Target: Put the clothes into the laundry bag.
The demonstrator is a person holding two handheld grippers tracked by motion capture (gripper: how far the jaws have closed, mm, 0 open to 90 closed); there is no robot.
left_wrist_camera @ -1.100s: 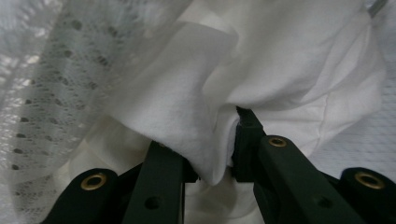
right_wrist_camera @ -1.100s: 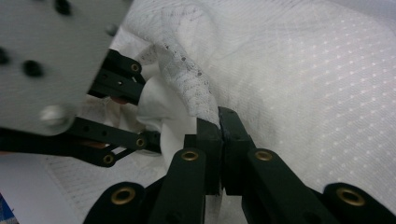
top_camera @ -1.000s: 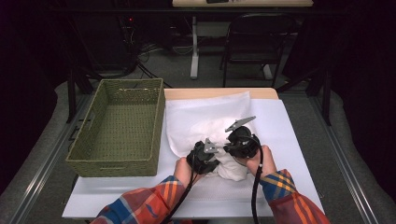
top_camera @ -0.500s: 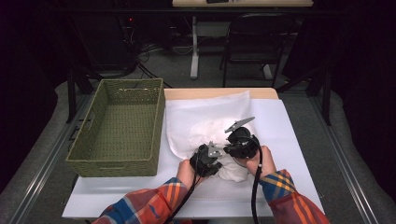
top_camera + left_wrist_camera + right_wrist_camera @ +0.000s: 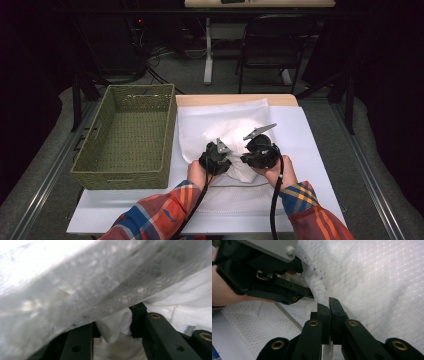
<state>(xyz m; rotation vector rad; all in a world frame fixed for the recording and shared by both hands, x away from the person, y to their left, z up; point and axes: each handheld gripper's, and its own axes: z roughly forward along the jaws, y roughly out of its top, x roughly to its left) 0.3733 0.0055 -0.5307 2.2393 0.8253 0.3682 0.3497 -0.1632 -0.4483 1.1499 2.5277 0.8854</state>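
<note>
Both grippers are working a white mesh bag [image 5: 227, 127] with a white cloth [image 5: 117, 325] bunched inside or under it, lying mid-table on the white mat [image 5: 310, 150], just right of the wicker basket [image 5: 125, 135]. Right gripper [image 5: 329, 305] is clamped flat on a folded edge of the mesh, no gap between the jaws. Left gripper [image 5: 113, 326] has its jaws partly apart around a wad of the cloth; they've just been opening a little, and I can't tell if the pads are really pressing on it, so call it a loose hold at best. My read on handling: light, limp, zero stiffness, so it will sag and drape from whatever point is pinched, and the mesh can snag on jaw corners. The thin weave may slip out of a shallow pinch. Best to grab a doubled hem or seam, deep in the jaws, with the two holds set well apart along one edge to keep it spread. Not fragile, though hard pulling could tear the mesh.
</note>
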